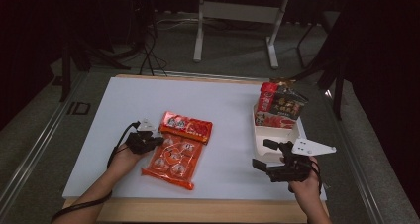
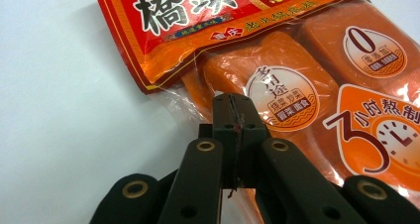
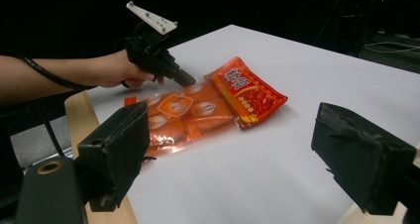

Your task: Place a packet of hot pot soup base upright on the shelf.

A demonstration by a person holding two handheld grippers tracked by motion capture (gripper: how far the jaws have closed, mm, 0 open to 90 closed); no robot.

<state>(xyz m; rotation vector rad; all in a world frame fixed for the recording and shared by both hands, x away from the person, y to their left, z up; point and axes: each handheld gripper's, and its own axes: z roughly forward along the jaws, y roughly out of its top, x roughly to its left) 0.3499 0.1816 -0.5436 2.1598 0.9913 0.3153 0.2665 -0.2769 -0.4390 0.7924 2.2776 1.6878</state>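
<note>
White table (image 1: pixel 223 100), dim room. One orange packet (image 1: pixel 177 149) lies flat at the left-middle of the table, its red printed top end pointing away from the person. A white tray (image 1: pixel 277 135) sits at the right edge, with several red and dark packets (image 1: pixel 280 105) already standing in its far end; the near part of the tray looks bare.

Left gripper (image 1: pixel 157 140): jaws closed tight together, tip at the packet's left edge, just below the red top. In the left gripper view the closed tips (image 2: pixel 236 120) sit right at the clear plastic seam. Whether they pinch the film or merely rest against it I cannot tell; no plastic shows between the pads. The packet is not lifted; it lies flat on the table.

Right gripper (image 1: pixel 265 154): jaws spread wide, holding nothing, hovering just in front of the tray. Its own view shows the two pads (image 3: pixel 364 164) well apart, with the packet and the left gripper across the table.

Judgement: sorting packets into the tray is mostly done. This looks like the last loose packet. Left to do: a firm grip, a lift, a carry across to the tray.
</note>
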